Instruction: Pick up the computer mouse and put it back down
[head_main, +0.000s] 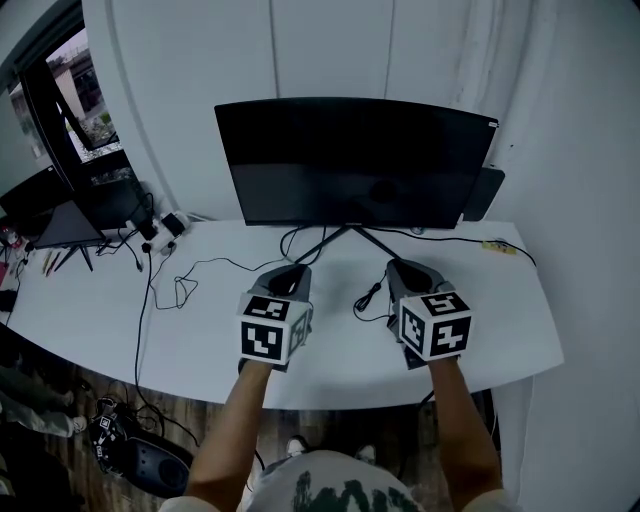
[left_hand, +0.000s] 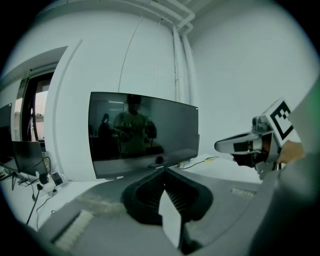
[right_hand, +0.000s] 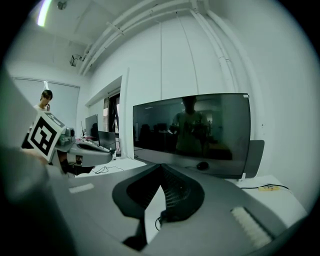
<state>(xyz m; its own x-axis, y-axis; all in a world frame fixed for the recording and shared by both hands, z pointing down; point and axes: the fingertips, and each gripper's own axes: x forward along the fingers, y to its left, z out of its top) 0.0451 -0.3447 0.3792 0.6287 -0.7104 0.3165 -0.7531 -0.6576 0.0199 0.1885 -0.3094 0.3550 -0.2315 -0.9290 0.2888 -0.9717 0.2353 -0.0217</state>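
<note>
A small dark computer mouse (right_hand: 202, 165) lies on the white desk (head_main: 200, 340) just in front of the black monitor (head_main: 350, 160). It also shows in the left gripper view as the mouse (left_hand: 159, 160), below the screen's lower edge. I cannot make it out in the head view. My left gripper (head_main: 290, 275) and right gripper (head_main: 403, 268) hover side by side above the desk, short of the monitor and well apart from the mouse. Both point at the screen. The left gripper (left_hand: 165, 172) has its jaws together with nothing between them. So does the right gripper (right_hand: 161, 167).
A thin black cable (head_main: 368, 296) loops on the desk between the grippers. More cables (head_main: 180, 285) and a power strip (head_main: 165, 228) lie at the left, near a second screen (head_main: 60, 215). A yellow item (head_main: 498, 246) sits at the right. A person (right_hand: 45, 100) stands far off.
</note>
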